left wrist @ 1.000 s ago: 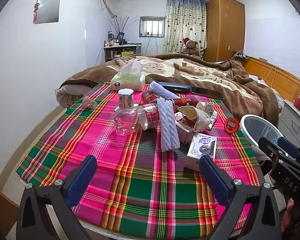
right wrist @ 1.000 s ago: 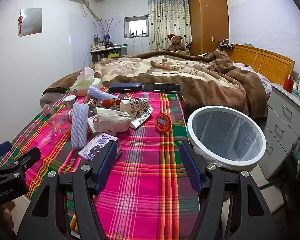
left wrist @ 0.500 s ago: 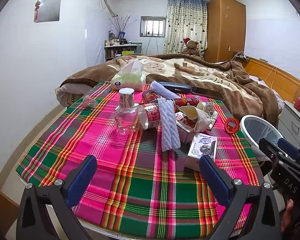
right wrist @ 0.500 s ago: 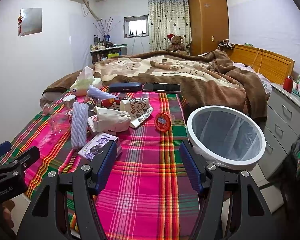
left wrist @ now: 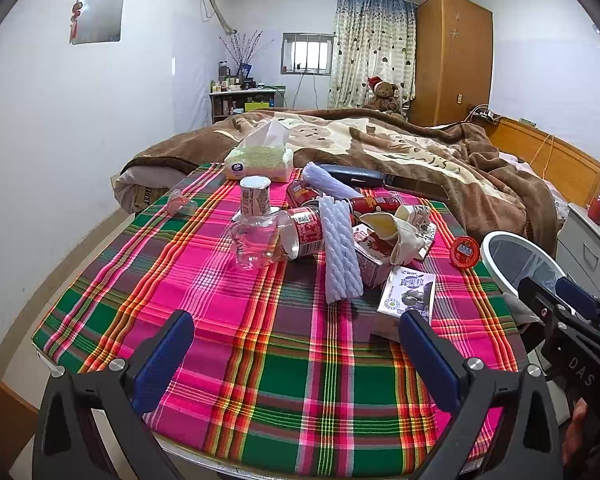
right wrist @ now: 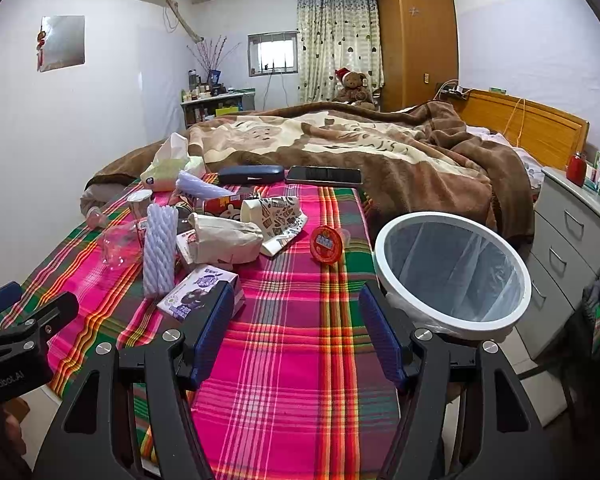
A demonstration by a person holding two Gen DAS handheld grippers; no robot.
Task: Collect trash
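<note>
— Where's the trash?
— Heaped mid-bench (left wrist: 260, 360): a clear bottle (left wrist: 276, 240) on its side, a purple juice carton (left wrist: 408, 296) nearest the left claw (left wrist: 296, 344), a red-lidded cup (right wrist: 326, 243) by the white bin (right wrist: 452, 272).
— And the claws?
— Both spread wide and empty; the right claw (right wrist: 296, 332) hangs over the plaid cloth beside the bin.

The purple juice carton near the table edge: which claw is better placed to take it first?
Right. The right claw is open with the purple juice carton just beyond its left finger, and the white bin is beside it. The left claw is open too, farther from the bin.
</note>
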